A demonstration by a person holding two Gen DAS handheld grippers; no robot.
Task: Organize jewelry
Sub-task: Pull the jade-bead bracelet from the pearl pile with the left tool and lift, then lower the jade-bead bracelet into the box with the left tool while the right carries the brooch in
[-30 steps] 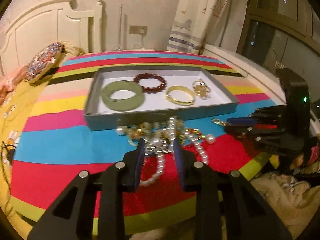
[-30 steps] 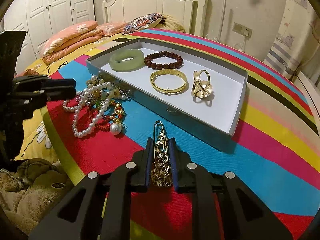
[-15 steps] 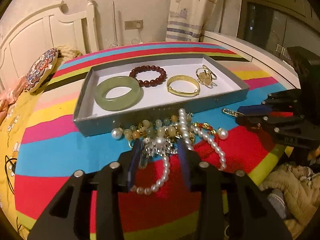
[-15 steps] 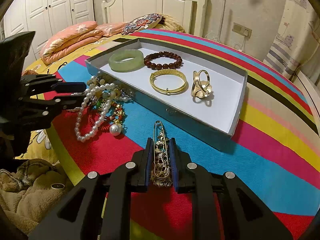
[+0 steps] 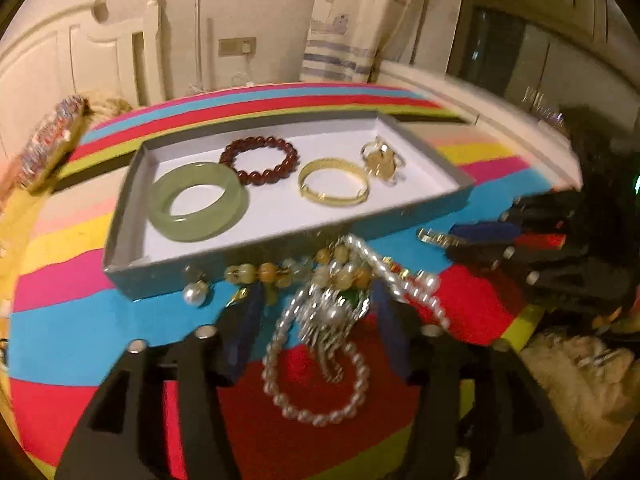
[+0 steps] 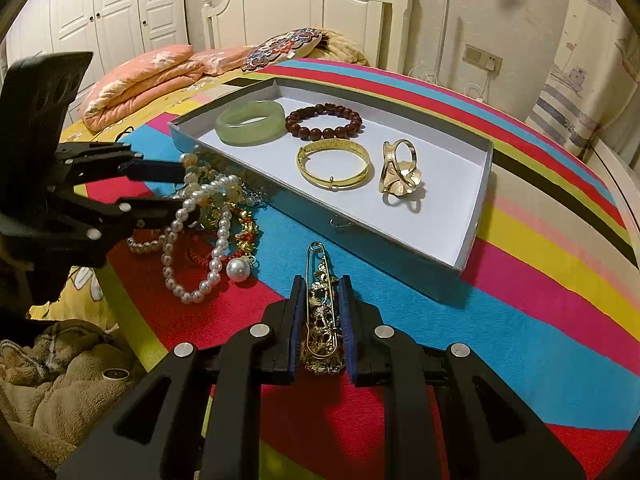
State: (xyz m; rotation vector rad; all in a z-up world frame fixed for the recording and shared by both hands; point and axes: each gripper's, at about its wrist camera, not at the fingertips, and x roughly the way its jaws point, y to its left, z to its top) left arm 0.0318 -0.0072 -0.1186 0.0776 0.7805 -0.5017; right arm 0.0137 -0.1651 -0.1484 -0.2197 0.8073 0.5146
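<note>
A grey tray (image 5: 280,254) (image 6: 360,236) on the striped cloth holds a green bangle (image 5: 196,204) (image 6: 250,122), a dark red bead bracelet (image 5: 260,160), a gold bangle (image 5: 334,182) and a gold flower ring (image 6: 400,172). A tangled pile of pearl strands and beads (image 5: 320,360) (image 6: 208,208) lies against the tray's front wall. My left gripper (image 5: 318,296) (image 6: 188,192) straddles the pile. Its jaws are opening, and its pads stand clear of the jewelry between them. My right gripper (image 6: 321,284) (image 5: 456,240) is shut on a gold brooch pin (image 6: 322,320) resting on the cloth.
The striped cloth's (image 6: 520,320) rounded edge runs close below both grippers. Beige plush fabric (image 6: 52,392) lies beyond it. An embroidered cushion (image 6: 284,46), a folded pink quilt (image 6: 140,80) and a white headboard (image 6: 312,4) stand behind the tray.
My left gripper has pushed forward into the jewelry pile and its jaws have spread wider around it. The right gripper and its brooch pin have stayed put.
</note>
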